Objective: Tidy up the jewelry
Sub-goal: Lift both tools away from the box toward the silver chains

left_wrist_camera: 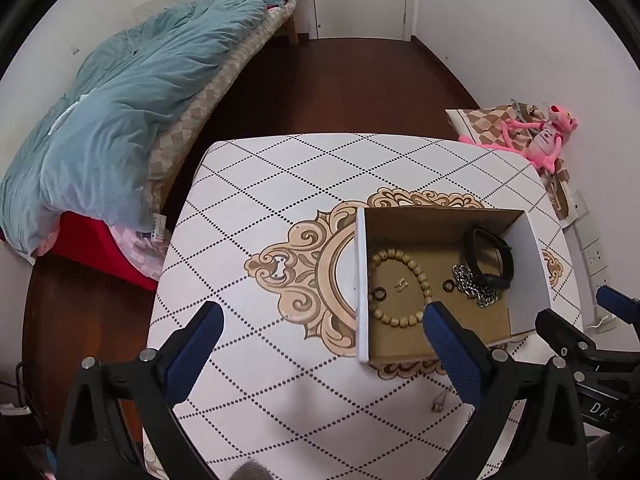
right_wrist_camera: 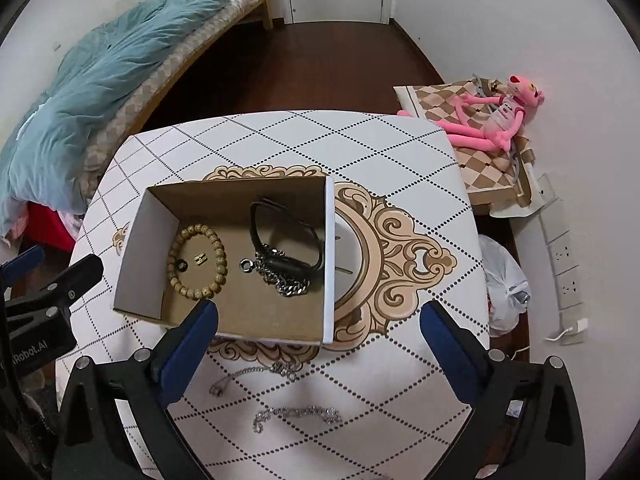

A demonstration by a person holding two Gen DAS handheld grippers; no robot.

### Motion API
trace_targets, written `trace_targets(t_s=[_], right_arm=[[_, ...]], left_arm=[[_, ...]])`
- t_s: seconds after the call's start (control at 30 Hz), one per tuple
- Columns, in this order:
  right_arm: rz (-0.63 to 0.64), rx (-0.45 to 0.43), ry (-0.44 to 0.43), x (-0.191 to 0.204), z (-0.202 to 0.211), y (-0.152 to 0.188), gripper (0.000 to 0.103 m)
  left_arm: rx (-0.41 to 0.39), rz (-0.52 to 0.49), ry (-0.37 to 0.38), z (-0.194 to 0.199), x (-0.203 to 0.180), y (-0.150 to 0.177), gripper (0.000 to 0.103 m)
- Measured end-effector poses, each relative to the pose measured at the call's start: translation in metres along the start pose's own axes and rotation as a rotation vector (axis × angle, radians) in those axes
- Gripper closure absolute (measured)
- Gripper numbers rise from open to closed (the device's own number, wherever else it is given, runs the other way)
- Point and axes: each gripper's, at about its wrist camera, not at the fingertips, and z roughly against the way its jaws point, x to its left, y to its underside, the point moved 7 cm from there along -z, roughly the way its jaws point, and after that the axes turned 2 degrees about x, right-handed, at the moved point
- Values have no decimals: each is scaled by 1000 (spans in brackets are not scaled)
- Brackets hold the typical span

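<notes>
An open cardboard box (right_wrist_camera: 152,236) (left_wrist_camera: 362,280) sits on the patterned table. Inside lie a wooden bead bracelet (right_wrist_camera: 197,261) (left_wrist_camera: 400,286), a black band (right_wrist_camera: 280,240) (left_wrist_camera: 488,256), a steel chain (right_wrist_camera: 286,280) (left_wrist_camera: 476,286), two dark rings (right_wrist_camera: 247,265) (right_wrist_camera: 183,265) and a small gold piece (right_wrist_camera: 199,258). On the table in front of the box lie a thin silver chain (right_wrist_camera: 256,374) and a sparkly silver bracelet (right_wrist_camera: 296,414). My right gripper (right_wrist_camera: 318,320) is open and empty above them. My left gripper (left_wrist_camera: 320,324) is open and empty at the box's left wall.
The table (right_wrist_camera: 400,152) is small with rounded edges. A bed with a teal duvet (left_wrist_camera: 120,100) stands to the left. A pink plush toy (right_wrist_camera: 492,116) lies on a checked cushion at right. A white plastic bag (right_wrist_camera: 504,280) and wall sockets (right_wrist_camera: 564,264) are beside the table.
</notes>
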Motion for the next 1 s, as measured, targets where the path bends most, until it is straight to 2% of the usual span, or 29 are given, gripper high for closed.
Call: trace_targets(t_s=[0.4,0.7,0.83,1.0], right_arm=[[0,-89,83,-1,60,11,1],[-2,-167,58,6,117,24,1],[-25,-158,26,1,118,38,1],[-124,-76,2,-32,84,72,1]], left_arm=[[-119,-4,-7,67,1,9,1],[-154,30,-3,103,7,20,1],[-167,45,-10,107,9,32,1],[-127,15,-37,86,0,57,1]])
